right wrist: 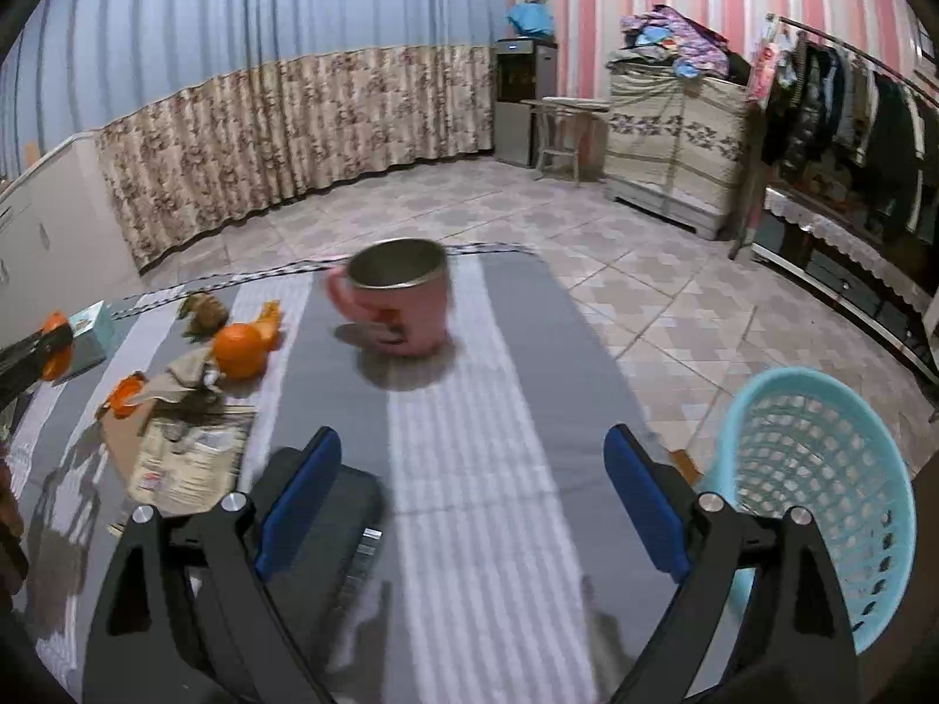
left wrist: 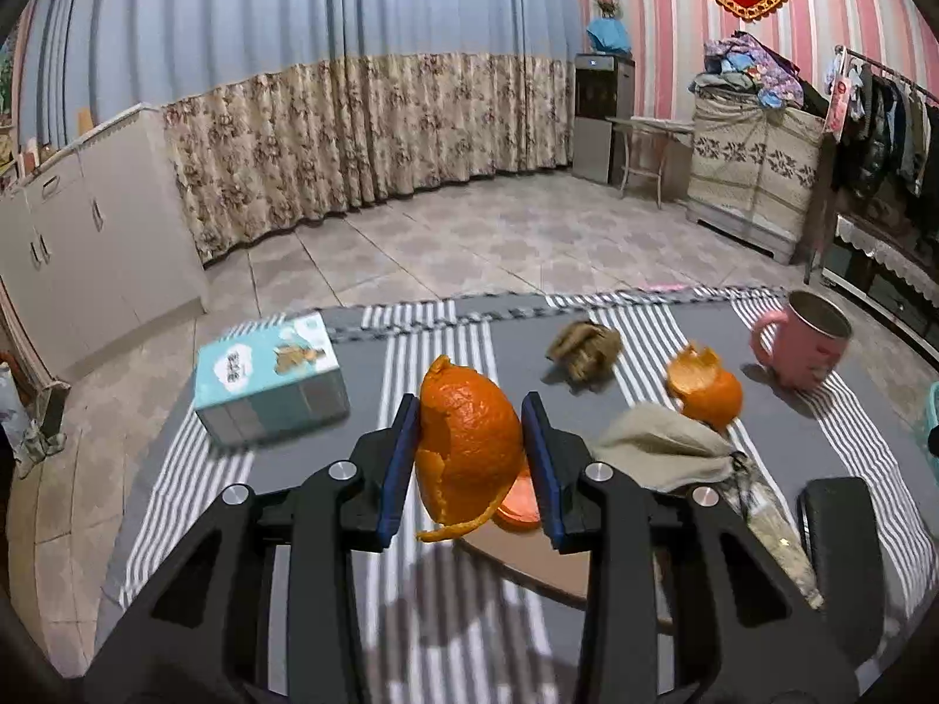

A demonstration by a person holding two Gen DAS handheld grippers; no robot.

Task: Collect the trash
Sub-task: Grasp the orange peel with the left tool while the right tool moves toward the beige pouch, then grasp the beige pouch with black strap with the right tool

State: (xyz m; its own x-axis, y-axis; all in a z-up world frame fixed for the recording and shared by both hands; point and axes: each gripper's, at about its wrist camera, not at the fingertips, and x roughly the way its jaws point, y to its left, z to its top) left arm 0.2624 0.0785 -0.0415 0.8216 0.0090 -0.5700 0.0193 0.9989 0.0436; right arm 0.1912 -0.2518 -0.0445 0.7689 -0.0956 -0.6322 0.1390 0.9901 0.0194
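My left gripper (left wrist: pixel 471 410) is shut on a large piece of orange peel (left wrist: pixel 463 457), held just above the striped tablecloth (left wrist: pixel 411 586). A second orange peel (left wrist: pixel 704 390) lies to the right, with a crumpled brown wad (left wrist: pixel 584 349) behind it and a beige crumpled tissue (left wrist: pixel 657 446) in front. A small peel scrap (left wrist: pixel 519 504) rests on cardboard below the held peel. My right gripper (right wrist: pixel 472 440) is open over the cloth with nothing between its fingers. A teal mesh basket (right wrist: pixel 821 469) stands off the table's right edge.
A pink mug (right wrist: pixel 393 305) stands at the far side of the table. A blue tissue box (left wrist: pixel 270 375) sits at the left. A printed leaflet (right wrist: pixel 188 457) and a black flat object (right wrist: pixel 328 528) lie near the right gripper's left finger.
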